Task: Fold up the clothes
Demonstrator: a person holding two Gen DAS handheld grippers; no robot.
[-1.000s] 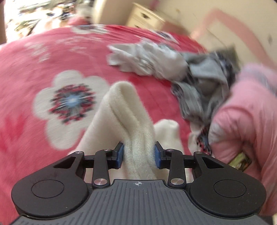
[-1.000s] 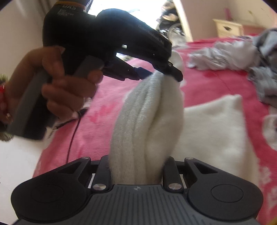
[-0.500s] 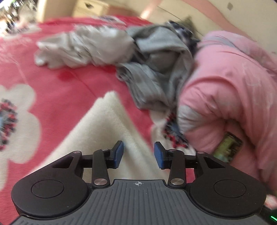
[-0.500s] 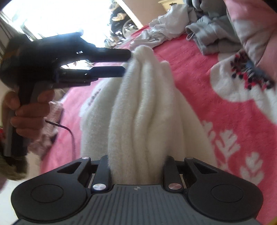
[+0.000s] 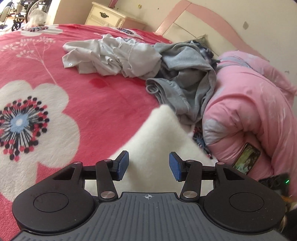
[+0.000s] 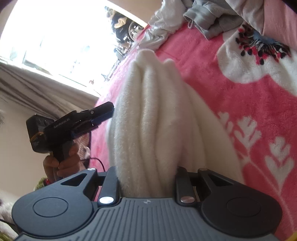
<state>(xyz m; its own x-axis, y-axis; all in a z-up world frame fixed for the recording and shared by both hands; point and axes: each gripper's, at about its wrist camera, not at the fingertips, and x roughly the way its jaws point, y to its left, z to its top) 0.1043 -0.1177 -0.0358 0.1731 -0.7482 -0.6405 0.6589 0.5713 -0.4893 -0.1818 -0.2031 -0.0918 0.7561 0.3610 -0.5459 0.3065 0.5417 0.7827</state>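
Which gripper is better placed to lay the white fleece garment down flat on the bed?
Right. The right gripper is clamped on the bunched white fleece garment; the left gripper is opening, its pads clear of the fleece lying below.

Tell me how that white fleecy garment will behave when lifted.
Likely floppy: the white fleecy garment bunches in ridges within the right claw. Probably light and grippy, given its fuzzy pile. It lies slack below the opening left claw.

A red blanket [image 5: 104, 103] with big white flowers lies under the tongs, a puffy pink quilt [image 5: 250, 111] sits to their right, and a small cream cupboard [image 5: 105, 16] stands far ahead.
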